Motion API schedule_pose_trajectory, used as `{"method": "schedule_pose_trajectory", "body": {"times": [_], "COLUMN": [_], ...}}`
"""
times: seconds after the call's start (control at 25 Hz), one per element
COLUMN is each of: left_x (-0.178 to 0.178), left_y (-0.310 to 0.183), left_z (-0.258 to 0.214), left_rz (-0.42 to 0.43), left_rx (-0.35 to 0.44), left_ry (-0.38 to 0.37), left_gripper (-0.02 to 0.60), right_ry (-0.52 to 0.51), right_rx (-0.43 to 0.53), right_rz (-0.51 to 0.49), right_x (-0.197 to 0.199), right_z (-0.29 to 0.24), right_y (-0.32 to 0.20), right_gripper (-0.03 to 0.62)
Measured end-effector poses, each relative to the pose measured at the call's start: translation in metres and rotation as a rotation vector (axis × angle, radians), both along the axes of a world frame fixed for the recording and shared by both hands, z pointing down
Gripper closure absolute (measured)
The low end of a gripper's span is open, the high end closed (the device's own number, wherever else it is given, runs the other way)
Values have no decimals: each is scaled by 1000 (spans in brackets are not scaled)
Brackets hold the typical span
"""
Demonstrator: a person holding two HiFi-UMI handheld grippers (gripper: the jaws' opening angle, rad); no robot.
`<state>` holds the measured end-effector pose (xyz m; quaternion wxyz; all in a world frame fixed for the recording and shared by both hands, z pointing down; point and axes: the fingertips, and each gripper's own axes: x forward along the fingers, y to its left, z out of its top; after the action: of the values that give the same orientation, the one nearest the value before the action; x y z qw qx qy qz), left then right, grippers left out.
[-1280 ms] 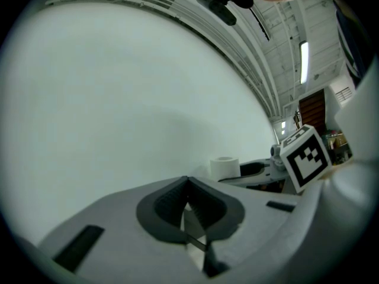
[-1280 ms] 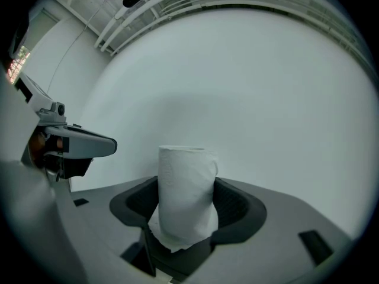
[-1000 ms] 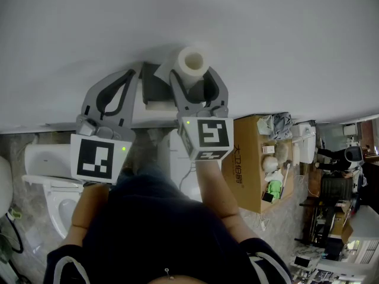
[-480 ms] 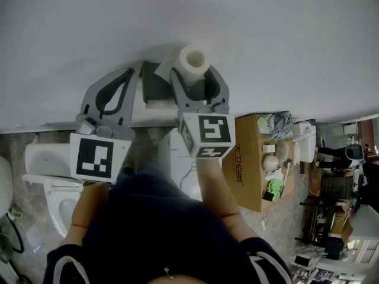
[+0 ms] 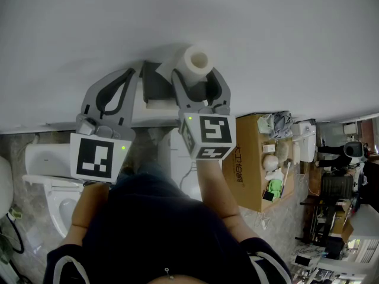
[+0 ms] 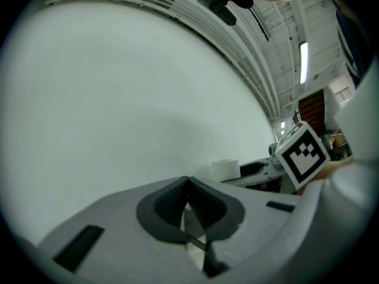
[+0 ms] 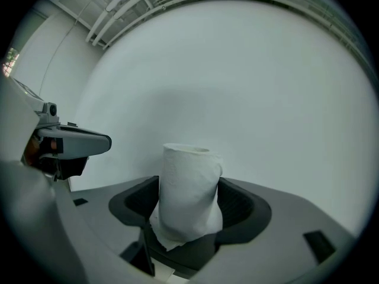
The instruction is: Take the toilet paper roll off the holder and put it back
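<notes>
White toilet paper roll (image 7: 188,185) upright, clamped between right gripper (image 7: 190,213) jaws.

A bathroom mock-up against a plain wall, with workshop clutter off to the right.

A bare white wall (image 5: 266,34) fills the upper part of the head view. Below it at the left a white toilet (image 5: 50,182) stands on a marbled grey floor (image 5: 23,241). Right of centre an open cardboard box (image 5: 249,170) sits against the wall, holding a grey bundle of cloth (image 5: 279,124) at its top end and a small green thing (image 5: 273,188) lower down. Further right are dark furniture and mixed gear (image 5: 334,188), too small to tell apart. The left gripper view shows a lit ceiling strip light (image 6: 304,53) and a brown door (image 6: 311,108).
</notes>
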<state>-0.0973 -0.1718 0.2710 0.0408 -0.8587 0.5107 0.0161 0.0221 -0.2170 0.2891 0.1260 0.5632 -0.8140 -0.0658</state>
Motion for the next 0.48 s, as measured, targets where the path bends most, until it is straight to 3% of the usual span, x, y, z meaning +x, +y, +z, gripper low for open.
{"method": "schedule_pose_trajectory", "body": {"times": [0.48], "left_x": [1], "left_y": [0], "left_z": [-2], "left_rz": [7], "left_rx": [7], "left_ry": [4], "left_gripper": [580], "right_ry": [-26], "right_rx": [27], "right_rz": [22], "right_x": [5], "right_z": [-6], "right_y": [7], "right_gripper": [275]}}
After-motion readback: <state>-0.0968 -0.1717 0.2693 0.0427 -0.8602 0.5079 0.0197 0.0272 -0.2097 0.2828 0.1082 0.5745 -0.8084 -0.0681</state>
